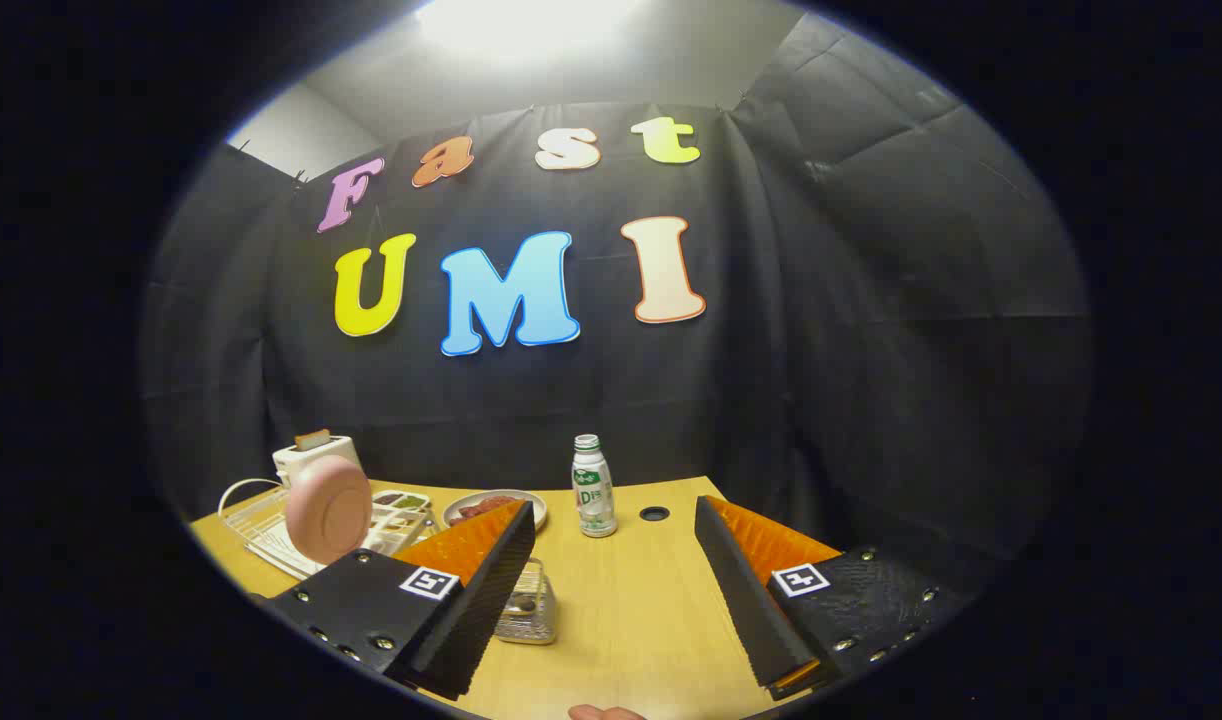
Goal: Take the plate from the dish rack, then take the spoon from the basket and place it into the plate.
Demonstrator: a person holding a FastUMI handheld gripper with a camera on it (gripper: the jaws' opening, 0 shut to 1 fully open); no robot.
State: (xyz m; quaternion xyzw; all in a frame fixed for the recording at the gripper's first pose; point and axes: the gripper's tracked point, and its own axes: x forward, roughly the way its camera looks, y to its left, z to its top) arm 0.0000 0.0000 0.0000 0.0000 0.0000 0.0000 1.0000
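Gripper has its fingers spread wide, nothing between them, only bare wooden table in the gap. Pink plate stands on edge in the white wire dish rack, beyond and to the left of the left finger, its face turned toward the camera; the plate's lower edge and the near part of the rack are cut off by the left finger mount. Small wire basket sits just beside the inner edge of the left finger, half hidden behind it; something dark lies in it, but can't tell whether that is the spoon. Behind the rack, a white toaster with a slice sticking up, its base hidden by the plate. Compartment tray with dark bits next to the rack, contents too small to make out. Shallow dish with reddish food is partly covered by the left fingertip. Bottle with green label stands upright beyond the fingers, roughly centred, well apart from both. Small dark round hole in the tabletop right of the bottle. Table's far edge meets the black cloth wall; right edge runs behind the right finger. Open tabletop between and ahead of the fingers up to the bottle. Sliver of a fingertip shows nearest the camera.
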